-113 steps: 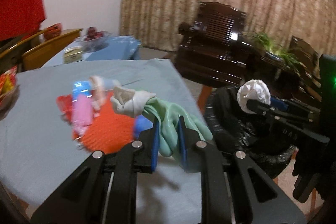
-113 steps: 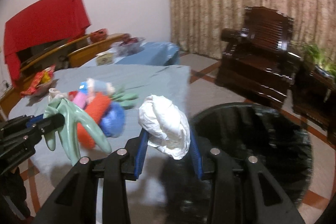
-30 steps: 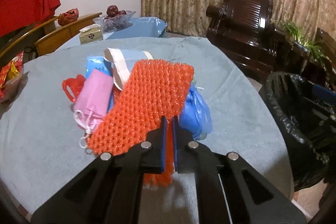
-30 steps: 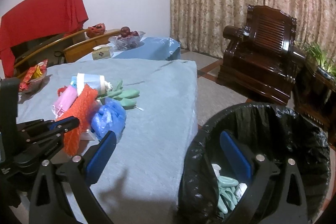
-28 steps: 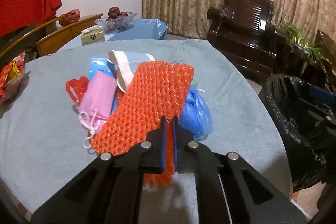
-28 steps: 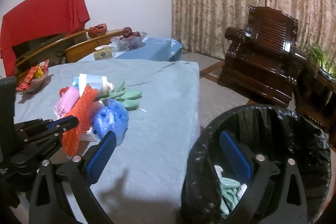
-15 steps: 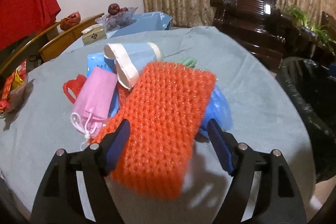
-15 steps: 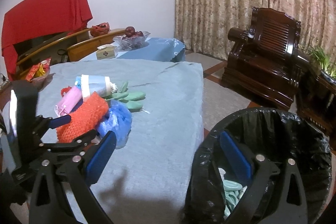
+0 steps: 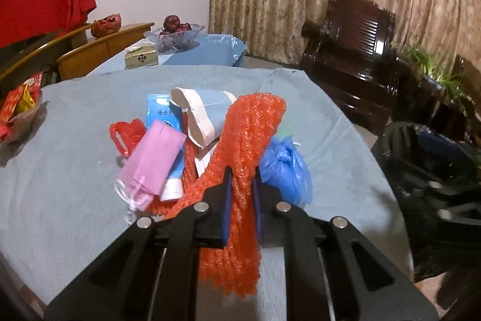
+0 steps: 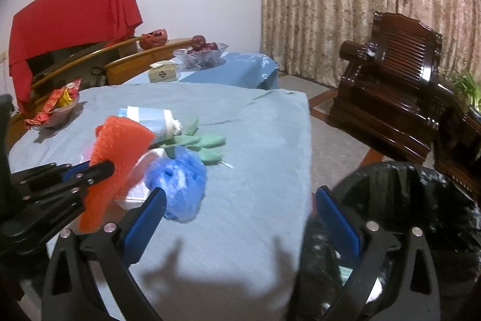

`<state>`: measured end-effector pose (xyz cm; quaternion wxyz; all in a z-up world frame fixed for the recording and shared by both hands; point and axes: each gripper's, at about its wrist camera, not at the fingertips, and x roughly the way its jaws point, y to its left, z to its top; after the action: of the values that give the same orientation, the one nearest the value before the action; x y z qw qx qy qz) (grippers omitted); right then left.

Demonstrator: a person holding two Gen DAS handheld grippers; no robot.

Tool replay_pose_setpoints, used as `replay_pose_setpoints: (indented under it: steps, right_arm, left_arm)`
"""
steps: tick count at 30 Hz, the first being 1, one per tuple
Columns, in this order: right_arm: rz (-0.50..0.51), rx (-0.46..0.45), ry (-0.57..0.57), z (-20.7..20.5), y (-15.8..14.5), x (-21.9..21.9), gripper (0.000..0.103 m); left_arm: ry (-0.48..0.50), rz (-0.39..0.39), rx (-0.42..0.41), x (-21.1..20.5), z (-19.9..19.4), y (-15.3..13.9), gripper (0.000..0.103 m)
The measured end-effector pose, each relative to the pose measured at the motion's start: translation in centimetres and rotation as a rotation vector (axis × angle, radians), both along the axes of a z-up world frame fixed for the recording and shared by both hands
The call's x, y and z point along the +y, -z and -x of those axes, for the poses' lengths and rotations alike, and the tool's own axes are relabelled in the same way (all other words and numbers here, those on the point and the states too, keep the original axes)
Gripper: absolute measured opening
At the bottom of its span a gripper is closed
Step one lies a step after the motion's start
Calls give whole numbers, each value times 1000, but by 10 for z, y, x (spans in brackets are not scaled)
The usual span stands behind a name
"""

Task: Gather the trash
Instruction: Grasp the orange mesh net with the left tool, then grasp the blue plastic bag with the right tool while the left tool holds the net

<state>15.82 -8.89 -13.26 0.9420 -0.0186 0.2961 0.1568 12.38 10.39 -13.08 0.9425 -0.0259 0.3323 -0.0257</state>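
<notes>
My left gripper (image 9: 241,194) is shut on an orange foam net (image 9: 249,140), bunched and lifted above the trash pile; it also shows in the right wrist view (image 10: 120,146). The pile on the grey-blue tablecloth (image 9: 75,185) holds a pink mask (image 9: 154,158), a blue tube (image 9: 162,113), a paper cup (image 9: 204,113), a red bag scrap (image 9: 126,134) and a blue plastic bag (image 9: 285,167). A green glove (image 10: 201,143) lies behind the blue bag (image 10: 177,179). My right gripper (image 10: 237,218) is open and empty over the table edge, beside the black-lined bin (image 10: 421,200).
The bin also shows in the left wrist view (image 9: 436,158) at the right. A snack bowl (image 10: 57,107) sits at the table's far left. A second table holds a tissue box (image 10: 163,72) and fruit bowl (image 10: 201,50). A dark wooden armchair (image 10: 390,74) stands behind.
My left gripper, open around the flat orange net half a second ago, has shut on it again and bunched it up. My right gripper has shifted left from the bin toward the table.
</notes>
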Motion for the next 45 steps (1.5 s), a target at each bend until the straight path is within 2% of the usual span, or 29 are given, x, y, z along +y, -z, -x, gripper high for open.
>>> replay_pose_setpoints:
  steps: [3,13,16,18,20,21,26,35,45]
  right_arm:
    - [-14,12,-21,-9,5,14,97]
    - [19,88,-67,-42,42,67,93]
    - [17,147,-102,-52,54,74,77]
    - [-16,202,-149,-57,59,75,51]
    - [-33,213,-164,-55,57,74,41]
    - [-35,198,-173,-52,54,72,32]
    - [-69,154,-182,-34,31,58,16]
    - [-106,59,-158,0,-15,21,10]
    - [-116,-26,-56,24,-52,-34,10]
  left_arm:
    - [-21,33,18,10,4,0,11]
    - [-54,46,49,34,2,9,11]
    - [-42,54,50,34,0,10,11]
    - [-36,60,51,34,-1,9,11]
    - [-31,68,53,33,-1,9,11]
    - [-29,71,52,32,0,9,11]
    - [-20,80,13,27,6,-5,11]
    - [20,113,-43,0,18,-32,11]
    - [105,132,-87,-44,18,-54,11]
